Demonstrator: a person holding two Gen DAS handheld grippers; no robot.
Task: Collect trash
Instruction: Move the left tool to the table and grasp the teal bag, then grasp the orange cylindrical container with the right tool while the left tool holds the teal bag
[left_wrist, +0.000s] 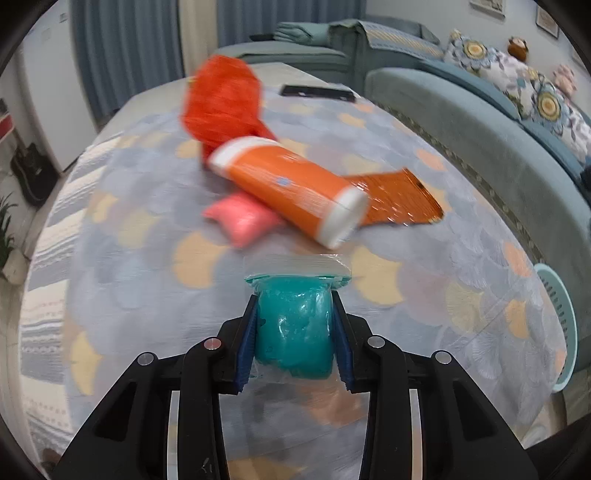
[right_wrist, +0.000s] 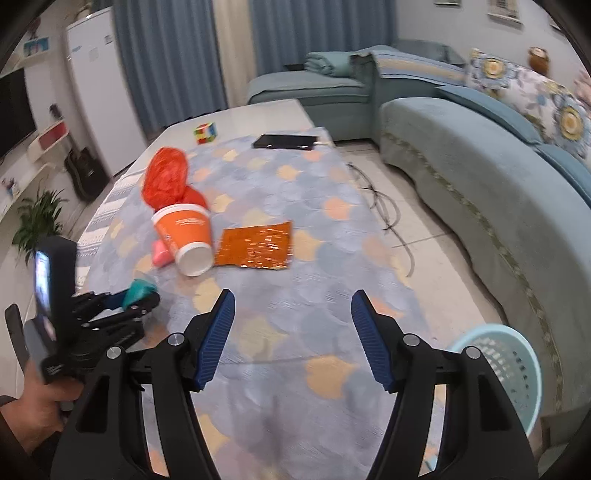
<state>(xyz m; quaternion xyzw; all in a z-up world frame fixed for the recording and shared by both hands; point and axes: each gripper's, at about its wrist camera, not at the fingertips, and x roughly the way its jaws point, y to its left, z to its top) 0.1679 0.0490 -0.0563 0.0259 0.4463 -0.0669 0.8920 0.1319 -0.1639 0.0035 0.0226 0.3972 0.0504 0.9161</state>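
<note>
the pale blue plastic basket with slotted walls (right_wrist: 498, 373) stands on the tiled floor just off the near right corner of the table, between it and the long teal sofa (right_wrist: 480, 177); i can see nothing inside it from the part that shows. on the table, an orange paper cup with white rims (right_wrist: 184, 236) lies on its side with its open mouth towards me, and i cannot tell whether anything is in it. a crumpled red plastic bag (right_wrist: 166, 181) sits just behind the cup, a small pink packet (right_wrist: 162, 254) is tucked against its left side, and a flat shiny orange foil wrapper (right_wrist: 255, 247) lies just to its right. far beyond the cup are a coloured puzzle cube (right_wrist: 205, 133) and a flat black device (right_wrist: 284, 142). the table wears a grey-blue cloth with yellow and peach fan shapes (right_wrist: 314, 295). blue curtains hang at the back of the room, and a white fridge stands at the far left. my left claw (left_wrist: 295, 325) is closed on a teal lump in a clear plastic bag (left_wrist: 295, 328), its blue pads pressed against both sides, nearer to me than the cup. my right claw (right_wrist: 293, 332) hangs over the cloth with its jaws wide apart and nothing between them.
</note>
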